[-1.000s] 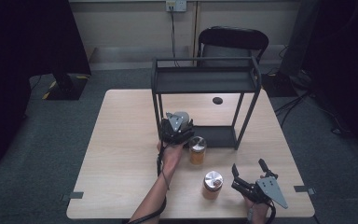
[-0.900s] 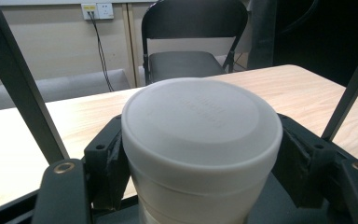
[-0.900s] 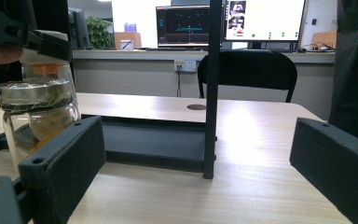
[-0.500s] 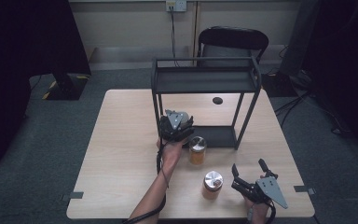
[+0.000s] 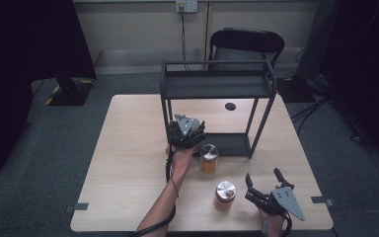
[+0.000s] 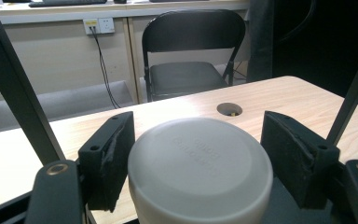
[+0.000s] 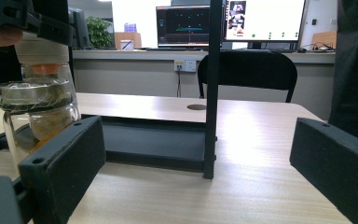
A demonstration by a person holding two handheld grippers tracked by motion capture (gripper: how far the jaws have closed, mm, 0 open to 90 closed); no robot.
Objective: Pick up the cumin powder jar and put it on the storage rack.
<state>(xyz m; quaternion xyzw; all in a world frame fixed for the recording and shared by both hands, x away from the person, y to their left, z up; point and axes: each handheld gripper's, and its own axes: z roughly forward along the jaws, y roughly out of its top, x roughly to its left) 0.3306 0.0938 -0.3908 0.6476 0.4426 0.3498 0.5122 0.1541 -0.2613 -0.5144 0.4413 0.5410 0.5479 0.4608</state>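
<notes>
A: Jar (image 6: 200, 163), white lid, sits between the jaws of the left gripper (image 5: 185, 132) at the front left corner of the rack (image 5: 217, 84), low down by its bottom shelf (image 5: 229, 143).

B: Is it gripped?

A: Cannot tell. The jaws are partly closed and close on both sides of the lid. One pad looks to be against it, and the other may stand just clear. The base is hidden, so I can't tell whether it rests on the shelf.

B: Right side?

A: The right gripper (image 5: 262, 177) is wide open and empty, low at the front of the desk (image 5: 128, 163). Two silver-lid jars stand between the hands, one (image 5: 209, 158) just beside the left hand and one (image 5: 224, 195) nearer the front.

B: How should this be done well?

A: My judgement is to keep the jar upright and be sure it bears on the shelf before the jaws open. Back straight out, clear of the corner post, and mind the near jar by the wrist.
</notes>
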